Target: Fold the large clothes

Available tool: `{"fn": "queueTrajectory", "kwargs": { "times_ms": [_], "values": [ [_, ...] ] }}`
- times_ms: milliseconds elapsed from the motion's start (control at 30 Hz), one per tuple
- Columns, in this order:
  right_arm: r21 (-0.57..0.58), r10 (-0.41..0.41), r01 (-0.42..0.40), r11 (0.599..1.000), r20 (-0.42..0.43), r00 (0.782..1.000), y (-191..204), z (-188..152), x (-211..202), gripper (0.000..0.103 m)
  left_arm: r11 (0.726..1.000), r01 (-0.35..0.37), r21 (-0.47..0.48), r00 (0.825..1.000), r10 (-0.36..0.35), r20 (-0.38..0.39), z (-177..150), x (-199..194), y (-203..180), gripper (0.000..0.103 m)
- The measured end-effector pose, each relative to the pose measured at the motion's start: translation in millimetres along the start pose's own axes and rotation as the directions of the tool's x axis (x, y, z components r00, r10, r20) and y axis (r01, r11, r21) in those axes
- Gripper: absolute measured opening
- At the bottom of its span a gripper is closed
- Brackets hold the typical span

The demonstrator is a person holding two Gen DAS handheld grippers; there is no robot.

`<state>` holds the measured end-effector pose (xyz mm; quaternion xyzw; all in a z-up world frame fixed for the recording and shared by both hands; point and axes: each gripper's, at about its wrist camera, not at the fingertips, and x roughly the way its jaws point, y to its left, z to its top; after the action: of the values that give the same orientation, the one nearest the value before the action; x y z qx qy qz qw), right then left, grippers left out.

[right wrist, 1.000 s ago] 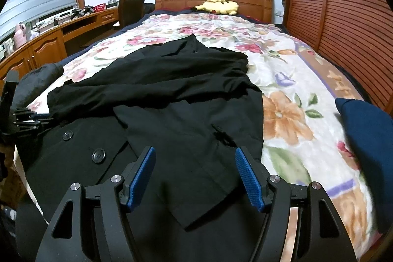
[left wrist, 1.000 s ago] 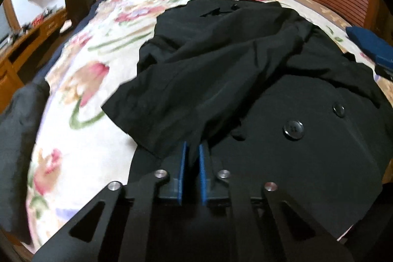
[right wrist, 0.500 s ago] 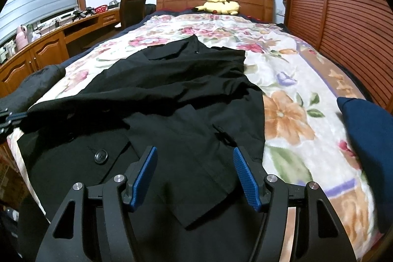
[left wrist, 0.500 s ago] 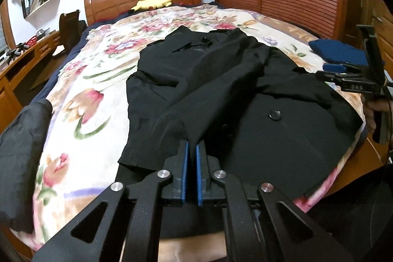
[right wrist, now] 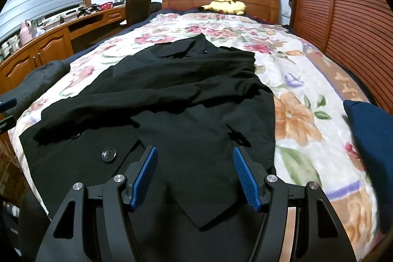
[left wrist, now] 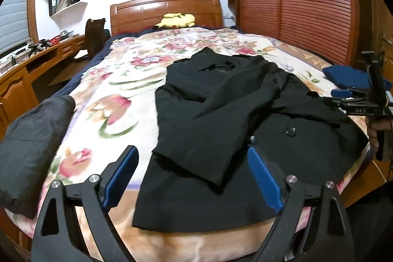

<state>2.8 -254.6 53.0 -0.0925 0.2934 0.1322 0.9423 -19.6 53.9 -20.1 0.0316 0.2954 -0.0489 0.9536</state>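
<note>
A large black coat (left wrist: 221,114) lies spread on the floral bedspread (left wrist: 118,100), collar toward the headboard, both sleeves folded across its front. It also shows in the right wrist view (right wrist: 186,100). My left gripper (left wrist: 192,178) is open and empty, hovering above the coat's hem near the foot of the bed. My right gripper (right wrist: 195,176) is open and empty above the coat's lower right part. The right gripper also shows at the right edge of the left wrist view (left wrist: 348,97).
A dark padded jacket (left wrist: 32,141) lies at the bed's left edge. A folded navy garment (right wrist: 373,139) lies at the right edge. A yellow plush toy (left wrist: 176,20) sits by the wooden headboard. A desk and chair (right wrist: 137,6) stand left; slatted wardrobe doors (left wrist: 307,4) right.
My left gripper has opened and let go of the coat's sleeve, which now lies across the coat's front, and has pulled back toward the foot of the bed. The right gripper stays open.
</note>
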Motion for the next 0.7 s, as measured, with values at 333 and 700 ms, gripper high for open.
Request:
{"fn": "queueTrajectory", "kwargs": {
  "times_ms": [333,700],
  "values": [
    [-0.04,-0.002,0.002,0.999,-0.013,1.0,13.3,-2.5,8.9,0.066,0.999,-0.012,-0.046,1.0,0.011,-0.022,-25.5,1.6,19.6,0.091],
    [-0.054,-0.004,0.01,0.999,0.096,0.995,19.7,9.8,-10.8,0.067,0.996,-0.031,-0.082,0.999,0.029,-0.028,-43.8,-6.1,44.6,0.091]
  ]
}}
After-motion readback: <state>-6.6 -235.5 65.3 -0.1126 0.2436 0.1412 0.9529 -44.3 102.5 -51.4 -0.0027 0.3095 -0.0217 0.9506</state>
